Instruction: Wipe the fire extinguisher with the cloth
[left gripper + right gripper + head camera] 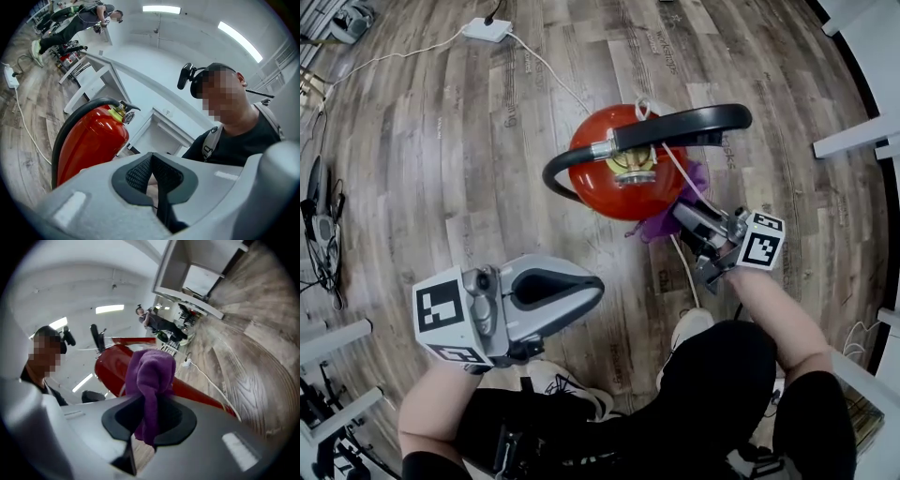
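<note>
The wood-plank floor (441, 141) fills the head view. A few planks carry faint printed marks, too blurred to read. White furniture legs (853, 136) stand at the right edge.

The fire extinguisher (595, 192), a red cylinder seen from above, stands upright on the floor in the middle, just beyond the person's knees. No label on it can be read in any view. A black hose (555, 176) loops from its brass valve around the left side, and the black handle reaches out to the right over the top.

The left gripper (592, 286) is held near and left of the extinguisher, apart from it. Its jaws are pressed together with nothing between them. Its marker cube shows black-and-white squares and no words.

The right gripper (686, 217) is at the extinguisher's near right side. Its jaws are clamped on a purple cloth (661, 223), which bunches out past the tips and lies against the red body.

Two white shoes (567, 384) rest on the floor near the bottom.

A white power strip (487, 29) lies far off on the floor, and a white cable (548, 70) runs from it towards the extinguisher.

A small round gauge (128, 116) sits at the valve, its dial too small to read.
</note>
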{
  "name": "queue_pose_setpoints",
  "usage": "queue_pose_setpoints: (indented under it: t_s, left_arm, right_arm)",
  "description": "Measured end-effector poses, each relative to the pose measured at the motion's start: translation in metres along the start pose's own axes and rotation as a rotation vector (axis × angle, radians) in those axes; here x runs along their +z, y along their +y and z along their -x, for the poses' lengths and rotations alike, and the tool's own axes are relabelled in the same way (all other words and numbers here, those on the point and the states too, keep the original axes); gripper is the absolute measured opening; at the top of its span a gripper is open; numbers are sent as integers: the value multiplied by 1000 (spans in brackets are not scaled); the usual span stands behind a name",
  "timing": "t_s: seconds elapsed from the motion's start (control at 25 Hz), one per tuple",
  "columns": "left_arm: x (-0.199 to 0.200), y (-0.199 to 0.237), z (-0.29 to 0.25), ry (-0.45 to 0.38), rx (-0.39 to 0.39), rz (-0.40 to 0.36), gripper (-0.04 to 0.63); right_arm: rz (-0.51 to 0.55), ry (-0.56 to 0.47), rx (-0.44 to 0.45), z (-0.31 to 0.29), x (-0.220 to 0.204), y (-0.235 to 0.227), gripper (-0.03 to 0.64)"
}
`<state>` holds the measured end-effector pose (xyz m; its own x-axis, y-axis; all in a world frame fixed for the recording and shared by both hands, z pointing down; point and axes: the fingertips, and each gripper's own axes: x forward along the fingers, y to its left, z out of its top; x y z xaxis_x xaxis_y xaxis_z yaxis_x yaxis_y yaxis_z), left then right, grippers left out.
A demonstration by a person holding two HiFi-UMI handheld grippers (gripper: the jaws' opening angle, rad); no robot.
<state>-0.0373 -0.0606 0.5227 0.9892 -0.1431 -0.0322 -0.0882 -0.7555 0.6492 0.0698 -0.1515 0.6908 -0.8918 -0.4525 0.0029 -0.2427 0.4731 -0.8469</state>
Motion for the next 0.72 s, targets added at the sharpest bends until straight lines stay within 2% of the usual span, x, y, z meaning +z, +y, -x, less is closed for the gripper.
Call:
queue_pose_setpoints:
  t_s: [0.16, 0.32, 0.4, 0.48, 0.6, 0.72]
  left_arm:
    - [-5, 5, 6, 5, 22, 17, -3]
    - [-8, 8, 11, 0, 43, 34, -3]
    - [-11, 9, 13, 0, 50, 41, -3]
    - [-12, 10, 14, 3, 54, 44, -3]
    - [-14, 11, 14, 5, 58, 47, -3]
    - [-11, 9, 13, 2, 51, 36, -3]
  right_arm:
    - [-147, 4, -96, -5, -48, -69, 69]
    - [-240, 102, -326, 3, -104, -143, 67]
    - [-273, 143, -402, 5, -120, -162, 67]
    - [-310, 151, -424, 6, -125, -167, 67]
    - [-303, 196, -448, 5, -131, -166, 67]
    - [-280, 221, -398, 5, -122, -140, 66]
